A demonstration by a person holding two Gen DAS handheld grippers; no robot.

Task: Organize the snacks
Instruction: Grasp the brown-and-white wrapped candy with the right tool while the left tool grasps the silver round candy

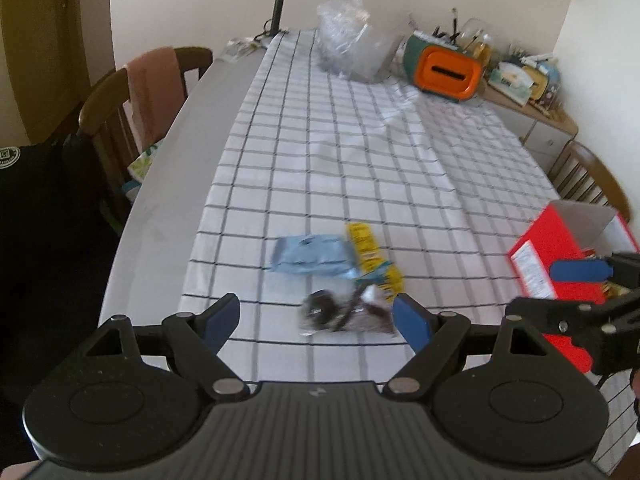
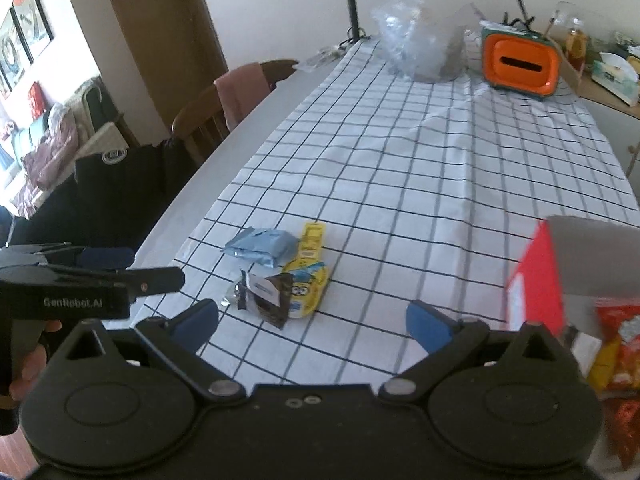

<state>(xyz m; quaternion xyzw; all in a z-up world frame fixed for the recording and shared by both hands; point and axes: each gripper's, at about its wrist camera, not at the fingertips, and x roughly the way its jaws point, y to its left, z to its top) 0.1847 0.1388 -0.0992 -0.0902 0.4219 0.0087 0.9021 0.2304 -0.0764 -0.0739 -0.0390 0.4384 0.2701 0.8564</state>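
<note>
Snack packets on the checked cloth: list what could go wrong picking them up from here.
1. The blue packet, yellow packet and dark packet overlap, so closing on one may drag a neighbour.
2. The left gripper, jaws open, sits nearest the dark packet; thin wrappers may slip out.
3. The red box already holds snacks and the right gripper is beside it, so the two could collide.

Three snack packets lie flat in a touching cluster ahead of the left jaws: a pale blue pouch farthest, a yellow cartoon pack beside it, a dark brown wrapper nearest. A red box stands open, right of them, with red bags inside.
</note>
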